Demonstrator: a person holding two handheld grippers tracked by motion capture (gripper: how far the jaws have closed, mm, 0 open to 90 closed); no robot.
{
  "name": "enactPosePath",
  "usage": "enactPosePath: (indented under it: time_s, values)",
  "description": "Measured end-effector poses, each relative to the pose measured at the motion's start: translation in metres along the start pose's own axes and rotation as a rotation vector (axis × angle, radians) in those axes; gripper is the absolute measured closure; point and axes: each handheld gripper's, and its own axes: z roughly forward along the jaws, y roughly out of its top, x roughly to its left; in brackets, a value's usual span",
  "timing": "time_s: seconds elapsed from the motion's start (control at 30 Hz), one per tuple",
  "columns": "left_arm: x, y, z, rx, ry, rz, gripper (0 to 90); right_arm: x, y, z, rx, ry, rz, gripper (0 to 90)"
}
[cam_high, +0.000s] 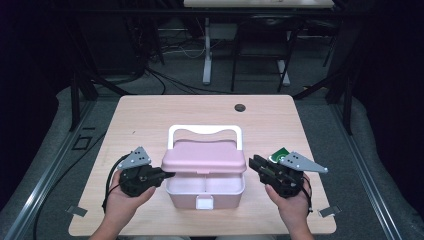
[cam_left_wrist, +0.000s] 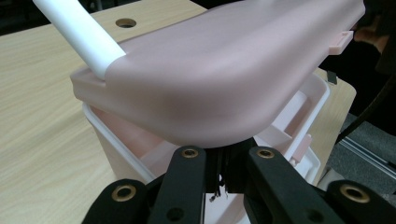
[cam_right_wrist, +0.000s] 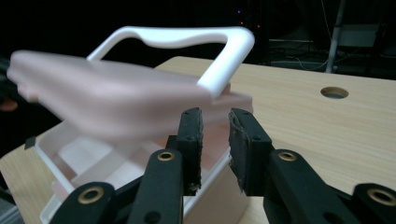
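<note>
Wooden table (cam_high: 150, 120); pink box (cam_high: 205, 187), lid (cam_high: 202, 160) half-raised; white handle (cam_high: 205, 131).

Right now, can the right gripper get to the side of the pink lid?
Probably yes. The right gripper sits just beside the pink lid, jaws a little apart and pointing at its edge, with nothing in between.

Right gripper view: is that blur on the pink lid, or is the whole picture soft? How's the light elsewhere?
Right gripper view: the pink lid is smeared, while the jaws and table stay sharp. Left gripper view: the lid is evenly lit and crisp, no glare. High view: the table is bright, the room behind is dark, and the picture is slightly soft.
</note>
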Motion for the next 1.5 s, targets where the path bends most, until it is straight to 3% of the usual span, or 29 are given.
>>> enactPosePath:
  time_s: [0.13,0.17,0.27,0.57,0.7,1.5]
  values:
    - [0.001,0.006,-0.002,-0.005,-0.004,-0.003,87.9,0.003,-0.011,0.002,0.02,-0.002,-0.001,78.4]
    - [0.001,0.009,-0.002,-0.005,-0.003,-0.001,87.9,0.005,-0.021,0.006,0.04,0.003,-0.004,81.1]
    - [0.003,0.011,-0.002,-0.01,-0.006,-0.009,88.0,0.009,-0.028,0.011,0.065,0.026,-0.01,82.6]
    - [0.006,0.019,-0.003,-0.02,-0.007,-0.014,88.0,0.023,-0.033,0.02,0.091,0.068,-0.048,84.1]
    - [0.008,0.024,-0.003,-0.013,-0.002,-0.009,87.9,0.026,-0.038,0.024,0.105,0.108,-0.077,84.5]
    - [0.019,0.048,-0.002,-0.021,0.009,-0.029,87.9,0.035,-0.048,0.035,0.137,0.139,-0.092,85.5]
